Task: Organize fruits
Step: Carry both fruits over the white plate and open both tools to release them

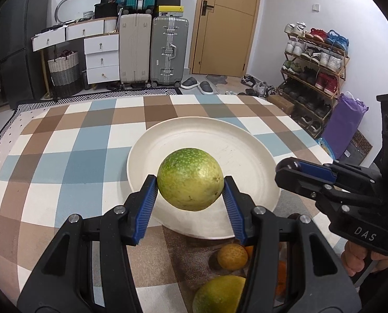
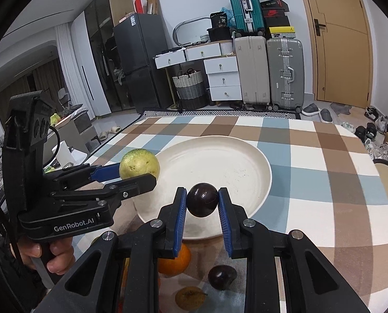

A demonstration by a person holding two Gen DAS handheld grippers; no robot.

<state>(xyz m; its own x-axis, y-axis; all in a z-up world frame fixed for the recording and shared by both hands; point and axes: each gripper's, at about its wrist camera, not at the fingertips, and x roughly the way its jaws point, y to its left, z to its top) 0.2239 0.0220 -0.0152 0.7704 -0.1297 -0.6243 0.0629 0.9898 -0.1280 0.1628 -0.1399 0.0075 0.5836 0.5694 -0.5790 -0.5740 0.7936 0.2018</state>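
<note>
My left gripper [image 1: 190, 191] is shut on a large green-yellow fruit [image 1: 190, 179] and holds it above the near rim of a white plate [image 1: 220, 140]. My right gripper [image 2: 202, 200] is shut on a small dark purple fruit [image 2: 202, 199] above the plate's [image 2: 233, 161] near edge. The left gripper [image 2: 141, 173] with the green fruit [image 2: 139, 163] also shows in the right wrist view, left of the plate. The right gripper [image 1: 289, 169] shows from the side in the left wrist view, its held fruit hidden. The plate holds no fruit.
Loose fruits lie on the checked tablecloth [image 1: 63, 156] in front of the plate: a small yellow-orange one [image 1: 232, 256], a green one [image 1: 217, 296], an orange [image 2: 177, 262], a dark purple one [image 2: 221, 276] and a brownish one [image 2: 190, 297]. Suitcases, drawers and a shoe rack stand behind the table.
</note>
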